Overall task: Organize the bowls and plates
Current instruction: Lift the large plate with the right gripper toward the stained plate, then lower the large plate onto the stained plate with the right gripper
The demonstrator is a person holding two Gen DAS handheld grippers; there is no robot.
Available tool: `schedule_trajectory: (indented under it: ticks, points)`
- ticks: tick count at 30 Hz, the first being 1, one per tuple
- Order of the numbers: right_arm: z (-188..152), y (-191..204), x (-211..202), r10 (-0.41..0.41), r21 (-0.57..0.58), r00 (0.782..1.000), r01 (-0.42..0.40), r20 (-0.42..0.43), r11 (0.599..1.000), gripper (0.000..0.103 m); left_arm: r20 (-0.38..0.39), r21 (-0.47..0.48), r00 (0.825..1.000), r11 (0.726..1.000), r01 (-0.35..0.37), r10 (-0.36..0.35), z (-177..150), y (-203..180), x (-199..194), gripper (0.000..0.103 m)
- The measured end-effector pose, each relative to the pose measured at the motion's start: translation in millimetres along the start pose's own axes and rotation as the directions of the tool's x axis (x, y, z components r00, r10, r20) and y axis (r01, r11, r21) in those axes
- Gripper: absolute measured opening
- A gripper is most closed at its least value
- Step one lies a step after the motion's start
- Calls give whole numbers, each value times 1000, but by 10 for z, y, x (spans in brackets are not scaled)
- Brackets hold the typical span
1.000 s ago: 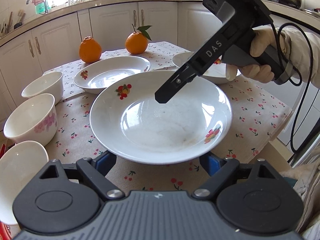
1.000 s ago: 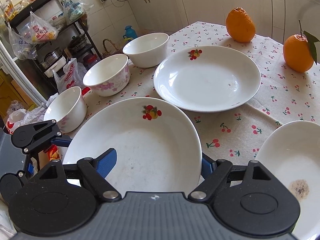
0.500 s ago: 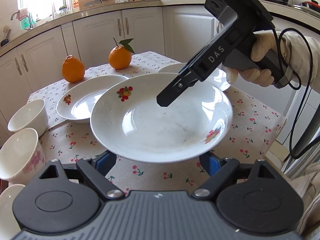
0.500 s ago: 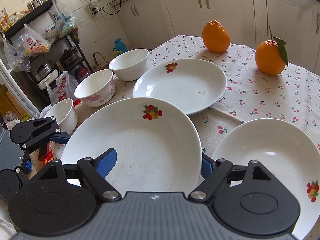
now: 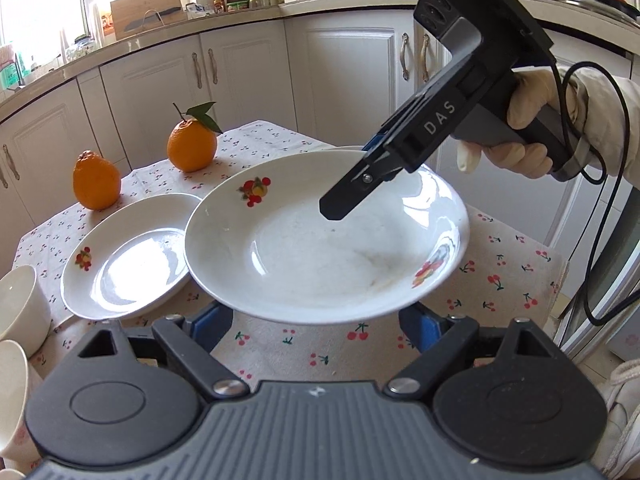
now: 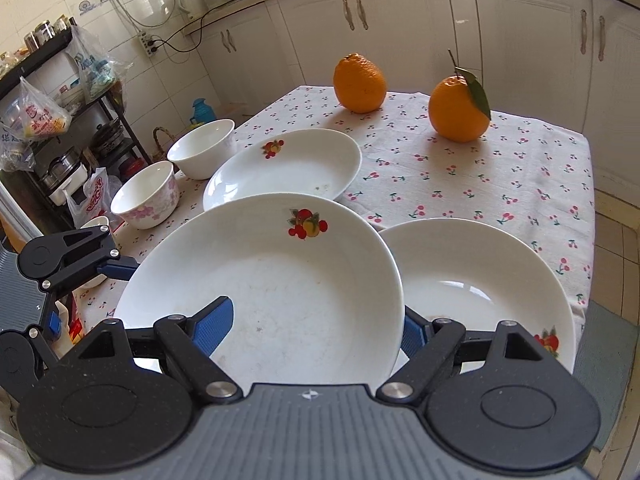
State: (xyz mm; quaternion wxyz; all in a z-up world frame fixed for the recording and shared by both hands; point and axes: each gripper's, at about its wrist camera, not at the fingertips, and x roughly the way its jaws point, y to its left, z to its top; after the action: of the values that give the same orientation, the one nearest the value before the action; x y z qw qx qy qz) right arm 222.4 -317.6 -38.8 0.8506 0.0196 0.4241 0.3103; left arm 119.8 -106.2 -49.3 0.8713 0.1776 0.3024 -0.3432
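The plate (image 5: 320, 264) is now off the table (image 6: 500, 184), held in the air between both grippers. A second ago it sat low over the cloth; since then it has risen and swung toward the table's right edge. In the right view its rim now overlaps the right plate (image 6: 480, 276), which lies at the near right corner.

The right gripper (image 6: 312, 328) grips it by the rim, with one finger (image 6: 212, 324) lying on the inside face and the other passing under the edge. The left gripper (image 5: 316, 320) meets the opposite rim. Its fingers look spread and tucked beneath the plate, but their tips are hidden, so I cannot tell whether they clamp or only support.

The far plate (image 6: 288, 168) lies mid-table, just beside the bowls (image 6: 200, 154) along the left edge. Two oranges (image 6: 360, 82) stand near the far edge.

The lift looks done, and the carry toward the right plate seems under way. Stacking is probably next, which calls for levelling the plate and centring it before letting go.
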Motion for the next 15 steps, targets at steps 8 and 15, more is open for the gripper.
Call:
schedule_trajectory:
  ticks: [8,15]
  points:
    - [-58,-224,-91,-27,33,999,26,19,999,88,-1,32,1000,999,26,-26,156,-41,194,90]
    - [-89,-377,-120,-46,54,999,44,27,998,89,-3,52,999,998,34,-34,245,-46,353,90]
